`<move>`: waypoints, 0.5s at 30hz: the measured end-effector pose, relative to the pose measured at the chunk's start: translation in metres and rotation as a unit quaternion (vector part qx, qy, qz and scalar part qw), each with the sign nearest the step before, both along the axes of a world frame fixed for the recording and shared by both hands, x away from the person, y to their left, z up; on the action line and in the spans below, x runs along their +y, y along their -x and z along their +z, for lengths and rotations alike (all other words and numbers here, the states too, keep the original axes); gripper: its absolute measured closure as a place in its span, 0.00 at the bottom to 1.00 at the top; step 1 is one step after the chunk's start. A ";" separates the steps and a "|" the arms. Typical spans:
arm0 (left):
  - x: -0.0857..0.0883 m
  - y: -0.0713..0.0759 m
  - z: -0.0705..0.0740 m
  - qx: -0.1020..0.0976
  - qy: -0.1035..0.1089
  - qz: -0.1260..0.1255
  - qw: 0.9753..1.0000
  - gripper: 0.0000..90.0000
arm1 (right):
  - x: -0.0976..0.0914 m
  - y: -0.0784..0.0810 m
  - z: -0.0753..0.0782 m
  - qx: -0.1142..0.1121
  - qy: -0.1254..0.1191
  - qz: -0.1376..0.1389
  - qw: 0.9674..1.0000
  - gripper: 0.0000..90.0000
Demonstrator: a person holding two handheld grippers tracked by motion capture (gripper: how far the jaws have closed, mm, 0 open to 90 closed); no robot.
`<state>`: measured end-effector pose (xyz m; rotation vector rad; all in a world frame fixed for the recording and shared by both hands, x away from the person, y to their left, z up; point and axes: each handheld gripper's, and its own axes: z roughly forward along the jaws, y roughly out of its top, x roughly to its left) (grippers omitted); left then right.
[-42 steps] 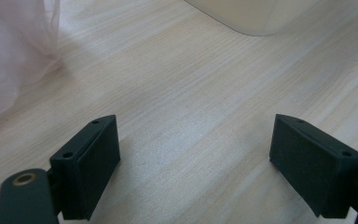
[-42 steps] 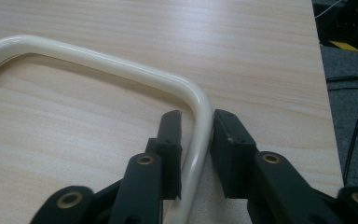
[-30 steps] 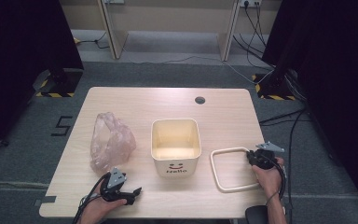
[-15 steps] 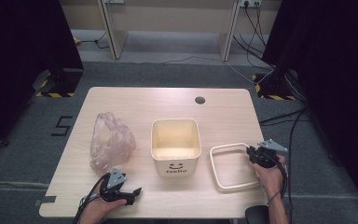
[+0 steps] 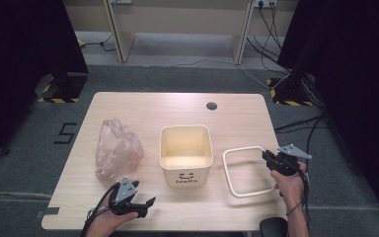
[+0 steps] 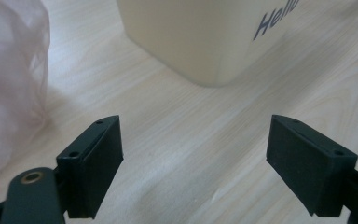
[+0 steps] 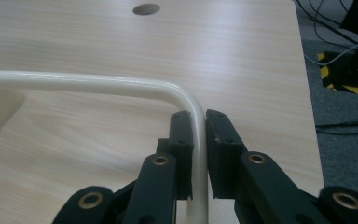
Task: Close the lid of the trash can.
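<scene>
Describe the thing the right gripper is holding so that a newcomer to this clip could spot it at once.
On the wooden table, look right of the cream bin with the smiley face. There lies a thin cream wire frame, a rounded open rectangle, clamped at its far right corner by the right gripper. Unlike the crumpled plastic bag, it is rigid and hollow.

High view: overhead, facing 12 o'clock, far off. Gripper views: close, low over table; left shares the cream bin with high view.

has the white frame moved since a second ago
Yes. The white frame, clamped in the right gripper, has tilted up at its right side, so that edge now sits slightly farther up the table from the bin.
</scene>
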<state>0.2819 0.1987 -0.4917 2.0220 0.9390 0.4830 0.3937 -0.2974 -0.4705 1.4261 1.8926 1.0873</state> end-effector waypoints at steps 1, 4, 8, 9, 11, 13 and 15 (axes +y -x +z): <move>-0.002 0.001 0.005 -0.008 0.004 -0.002 1.000 0.20 | 0.001 0.000 0.005 -0.004 0.000 0.006 1.000 0.91; -0.005 0.002 0.012 -0.018 0.014 -0.003 1.000 0.20 | -0.001 0.000 0.016 -0.017 -0.004 0.009 1.000 0.91; -0.008 0.002 0.016 -0.023 0.017 -0.002 1.000 0.20 | -0.003 0.002 0.030 -0.033 -0.027 0.014 0.999 0.91; -0.011 0.002 0.020 -0.028 0.020 -0.001 0.999 0.19 | -0.002 0.003 0.041 -0.045 -0.033 0.020 0.998 0.91; -0.015 0.003 0.025 -0.033 0.026 -0.006 0.999 0.19 | 0.000 0.003 0.047 -0.053 -0.041 0.026 0.997 0.91; -0.021 0.004 0.030 -0.041 0.026 -0.010 0.999 0.19 | 0.002 0.002 0.052 -0.057 -0.055 0.034 0.996 0.91; -0.026 0.005 0.036 -0.043 0.029 -0.014 0.999 0.19 | 0.006 0.001 0.057 -0.061 -0.060 0.041 0.995 0.91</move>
